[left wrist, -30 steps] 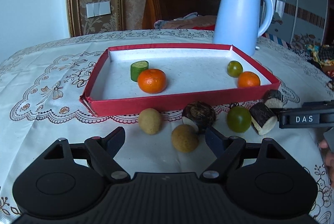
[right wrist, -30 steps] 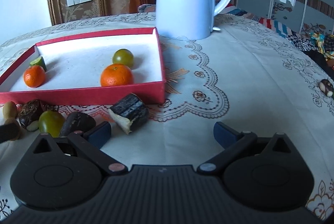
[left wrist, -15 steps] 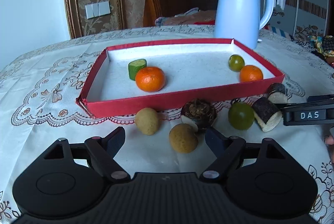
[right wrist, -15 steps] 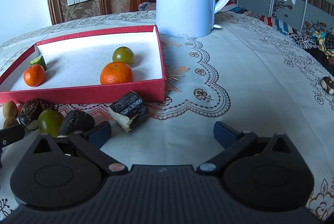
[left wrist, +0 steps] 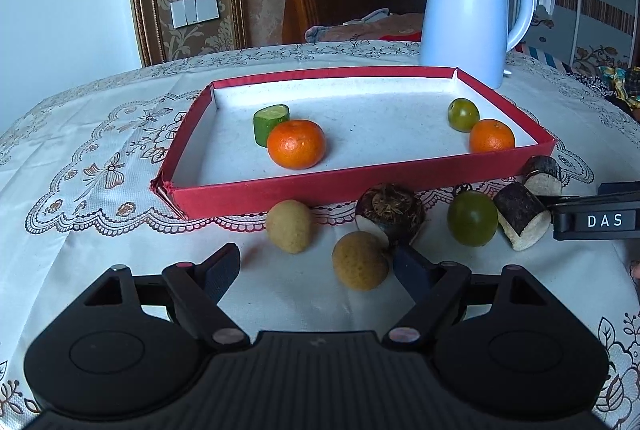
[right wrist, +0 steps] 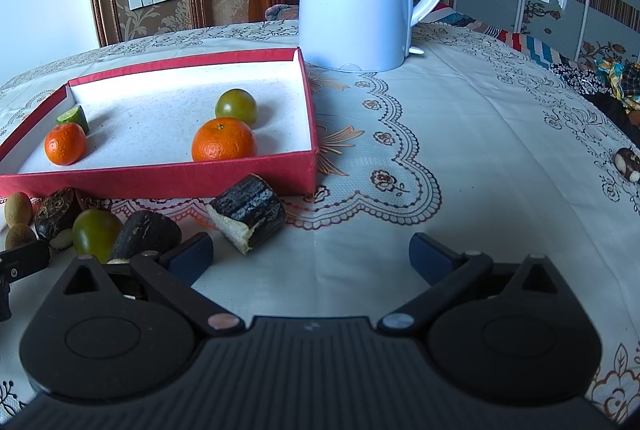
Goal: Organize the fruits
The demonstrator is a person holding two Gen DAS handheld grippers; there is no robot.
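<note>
Both claws open, empty: left gripper [left wrist: 316, 266], right gripper [right wrist: 310, 254]. Step: pre-pick. Tan fruit [left wrist: 360, 266] near tray [left wrist: 360, 181] front edge; nxt: L closes on it, lifts over wall.

Both low wrist views share the tray [left wrist: 360, 185]

Red tray [left wrist: 400, 178], shallow, white floor: orange mandarin [left wrist: 296, 143] near-left touching green cucumber stub [left wrist: 271, 121] behind it; 2nd mandarin [left wrist: 491, 135] near-right w/ green-brown round fruit [left wrist: 463, 114] just behind. On cloth near tray's front wall, L to R: 2 tan longans [left wrist: 289, 226] [left wrist: 360, 266], dark water chestnut [left wrist: 392, 209], green fruit [left wrist: 472, 218], 2 dark cane chunks [left wrist: 520, 216] [left wrist: 543, 170], pale cut ends.
</note>
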